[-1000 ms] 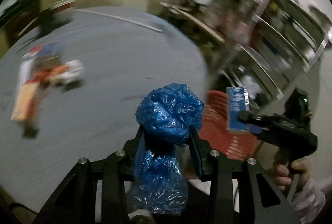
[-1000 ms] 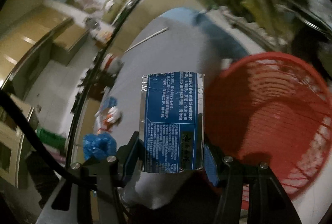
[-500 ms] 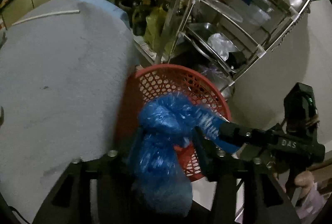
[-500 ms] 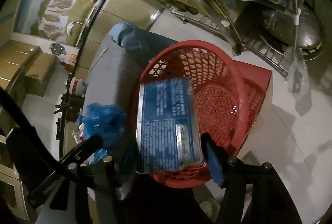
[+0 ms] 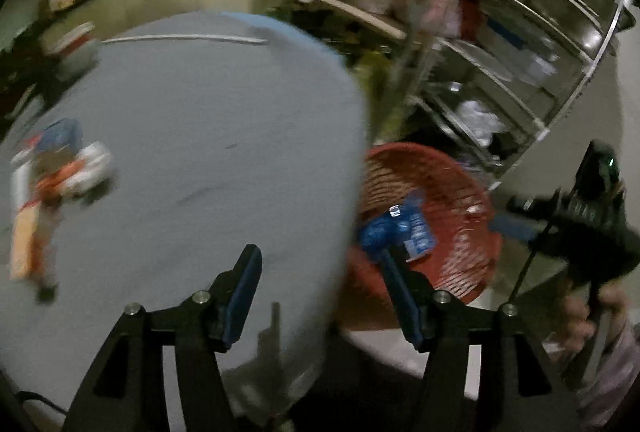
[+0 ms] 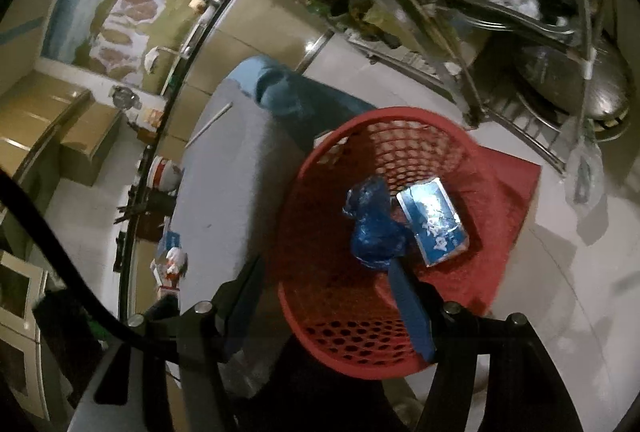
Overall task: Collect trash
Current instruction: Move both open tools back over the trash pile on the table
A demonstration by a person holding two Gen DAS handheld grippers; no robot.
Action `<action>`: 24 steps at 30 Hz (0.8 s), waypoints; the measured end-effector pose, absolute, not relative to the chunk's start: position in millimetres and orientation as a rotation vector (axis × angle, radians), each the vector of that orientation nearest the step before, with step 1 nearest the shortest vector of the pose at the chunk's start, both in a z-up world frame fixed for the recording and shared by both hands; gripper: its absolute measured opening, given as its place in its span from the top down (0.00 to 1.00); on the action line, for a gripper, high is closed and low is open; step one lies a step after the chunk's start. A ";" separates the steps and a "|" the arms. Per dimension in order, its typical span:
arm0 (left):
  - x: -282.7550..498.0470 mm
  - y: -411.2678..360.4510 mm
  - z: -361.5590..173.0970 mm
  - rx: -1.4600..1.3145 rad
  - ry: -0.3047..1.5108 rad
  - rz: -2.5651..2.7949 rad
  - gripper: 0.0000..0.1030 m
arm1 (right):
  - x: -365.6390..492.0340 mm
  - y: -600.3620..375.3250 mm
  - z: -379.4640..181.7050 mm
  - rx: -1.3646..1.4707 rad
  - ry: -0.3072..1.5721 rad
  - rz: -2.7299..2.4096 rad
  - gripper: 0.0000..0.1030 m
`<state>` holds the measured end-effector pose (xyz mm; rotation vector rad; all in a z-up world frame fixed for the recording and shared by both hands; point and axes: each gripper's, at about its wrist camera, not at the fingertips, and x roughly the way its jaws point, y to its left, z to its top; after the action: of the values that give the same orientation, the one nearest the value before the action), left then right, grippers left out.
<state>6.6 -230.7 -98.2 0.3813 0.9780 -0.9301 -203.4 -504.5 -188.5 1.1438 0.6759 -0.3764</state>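
Left wrist view is motion-blurred, so detail on the grey table [image 5: 208, 136] is soft. The clutter at its far left [image 5: 60, 172] reads only as red, white and blue packaging; we can't identify items. The right wrist view shows the same clutter [image 6: 170, 260] small, at the table's far end, also unreadable. Metal rack [image 5: 500, 44] contents are mostly smeared; a white crumpled bag sits on a lower shelf.

Our left gripper [image 5: 320, 264] has its jaws spread wide with nothing between them, held over the table's near right edge, the right finger crossing the red basket [image 5: 472, 232]. Our right gripper [image 6: 326, 296] also has its jaws wide apart and empty, looking down into the basket [image 6: 360, 336] from above. In the left view our right hand [image 5: 588, 316] wraps the right tool's handle at far right; the sleeve is cut off by the frame.

Trash location: blue plastic bag [image 6: 374, 228] and blue carton [image 6: 434, 220] both lie inside the basket, touching, carton to the right. In the left view they show as blue shapes [image 5: 400, 232] partly hidden behind the left gripper's right finger.

Writing: carton has white print on blue, glare across it, not legible. Basket stands on a red mat [image 6: 516, 172], just beside the table.
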 end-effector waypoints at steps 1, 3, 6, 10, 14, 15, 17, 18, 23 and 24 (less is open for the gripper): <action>9.1 -211.6 -96.2 0.370 0.972 -0.901 0.39 | -198.7 -500.8 -186.2 1.136 0.676 -0.365 0.34; 14.6 -174.7 -92.6 0.344 0.965 -0.832 0.39 | -188.8 -493.3 -180.1 1.119 0.675 -0.340 0.34; 26.0 -122.1 -87.9 0.296 0.954 -0.721 0.39 | -171.8 -480.9 -167.5 1.080 0.677 -0.310 0.34; 47.0 -64.7 -80.5 0.232 0.937 -0.575 0.39 | -146.4 -460.7 -145.3 1.022 0.676 -0.267 0.34; 68.8 -23.2 -69.3 0.195 0.895 -0.463 0.39 | -120.4 -431.2 -120.4 0.937 0.689 -0.224 0.34; 74.2 -10.6 -64.4 0.186 0.880 -0.437 0.39 | -114.5 -422.3 -113.0 0.914 0.691 -0.212 0.34; 84.1 3.1 -53.9 0.172 0.848 -0.397 0.39 | -106.4 -408.2 -97.4 0.868 0.690 -0.194 0.34; 87.6 11.4 -48.0 0.170 0.825 -0.373 0.39 | -103.4 -403.0 -87.1 0.848 0.680 -0.183 0.34; 94.0 44.3 -19.2 0.167 0.736 -0.278 0.36 | -102.6 -389.6 -28.3 0.761 0.585 -0.178 0.34; 93.6 50.1 -14.4 0.164 0.723 -0.264 0.36 | -102.5 -389.5 -19.1 0.748 0.572 -0.180 0.34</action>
<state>93.6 50.1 -14.4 0.1643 0.7226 -0.2639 -102.5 -389.5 -19.1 0.7477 0.5721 -0.1803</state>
